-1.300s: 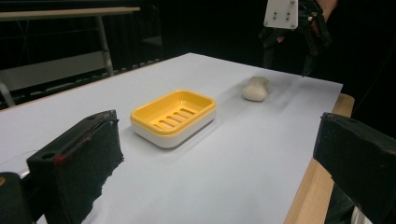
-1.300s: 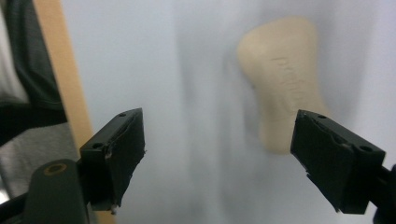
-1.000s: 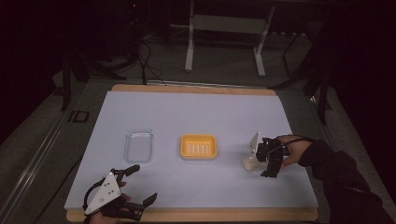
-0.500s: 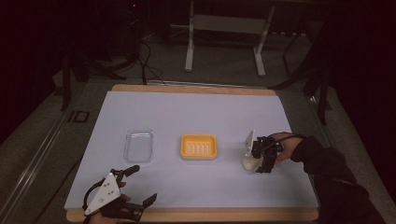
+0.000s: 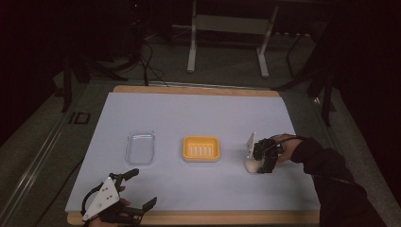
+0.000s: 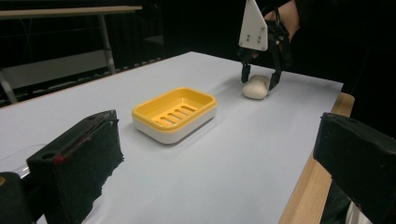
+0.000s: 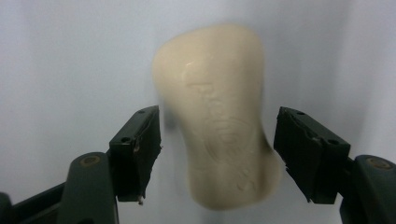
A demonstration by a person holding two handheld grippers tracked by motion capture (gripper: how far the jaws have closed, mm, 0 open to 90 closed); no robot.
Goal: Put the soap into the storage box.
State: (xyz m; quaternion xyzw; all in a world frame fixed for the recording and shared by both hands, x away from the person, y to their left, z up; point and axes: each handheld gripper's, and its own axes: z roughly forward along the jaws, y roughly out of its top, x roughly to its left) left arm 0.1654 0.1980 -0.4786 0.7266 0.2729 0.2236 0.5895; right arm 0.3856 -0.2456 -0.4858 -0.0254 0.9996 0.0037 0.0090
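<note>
Table [image 5: 198,113] with a pale sheet carries everything. Left gripper [image 5: 135,191] rests at the near edge, jaws wide apart and holding nothing. Right gripper [image 5: 261,163] points down over the soap bar [image 7: 219,116], its jaws spread to either side of it with a gap on each side. Yellow soap dish [image 5: 201,148] sits mid-table, a clear tray [image 5: 140,147] beside it; the soap lies right of the dish.

Embossed lettering on the soap bar [image 7: 217,121] is too blurred to read in the right gripper view. In the high view, the right gripper [image 5: 262,158] hides part of the bar. The clear tray [image 6: 11,156] is mostly hidden behind the left gripper's fingers [image 6: 79,163].
</note>
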